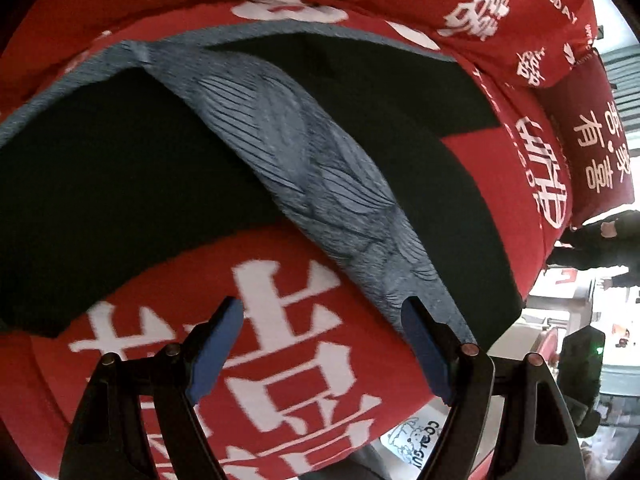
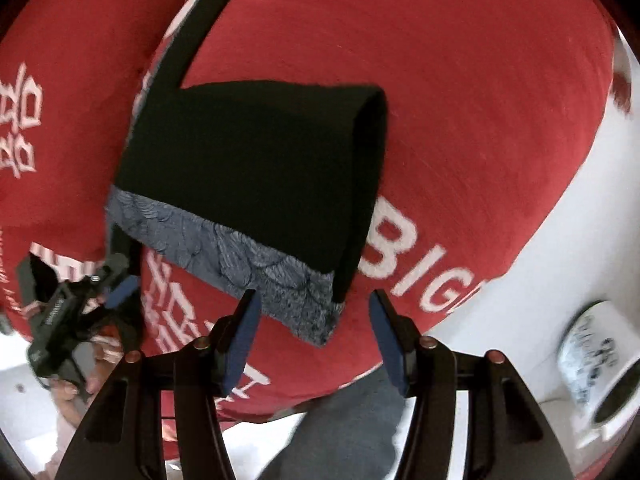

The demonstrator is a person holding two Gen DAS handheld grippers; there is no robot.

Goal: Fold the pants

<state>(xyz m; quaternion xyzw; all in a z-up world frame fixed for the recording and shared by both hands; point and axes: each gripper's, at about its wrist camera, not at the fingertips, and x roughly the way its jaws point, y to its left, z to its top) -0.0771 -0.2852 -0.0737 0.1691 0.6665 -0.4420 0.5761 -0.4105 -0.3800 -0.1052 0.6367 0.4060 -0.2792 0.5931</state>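
A red bedspread (image 1: 280, 360) printed with big white characters fills almost everything under both pairs of tongs, and it reaches up and behind them as plump red pillows (image 1: 500, 4) with the same lettering. On it lie the black pants (image 2: 248, 168), folded over into a thick block with a grey patterned waistband (image 2: 240, 264) running along the edge nearest the right tongs (image 2: 314, 304). A narrow black strip of the same garment trails away from that block toward the far end of the bed. Seen from the left tongs (image 1: 322, 312), the cloth spreads wide and dark straight ahead, with the grey ribbed band (image 1: 312, 168) crossing it on a slant and ending just at the right-hand blue pad (image 1: 424, 344).

Both tongs stand released, jaws apart with only bedspread showing between the pads; the right pair hangs just short of the waistband edge, not touching it. Off to the right tongs' left the other tool shows up small, held by a hand (image 2: 72, 392). A white mug (image 2: 600, 364) with dark print lies tilted on a pale surface to the right
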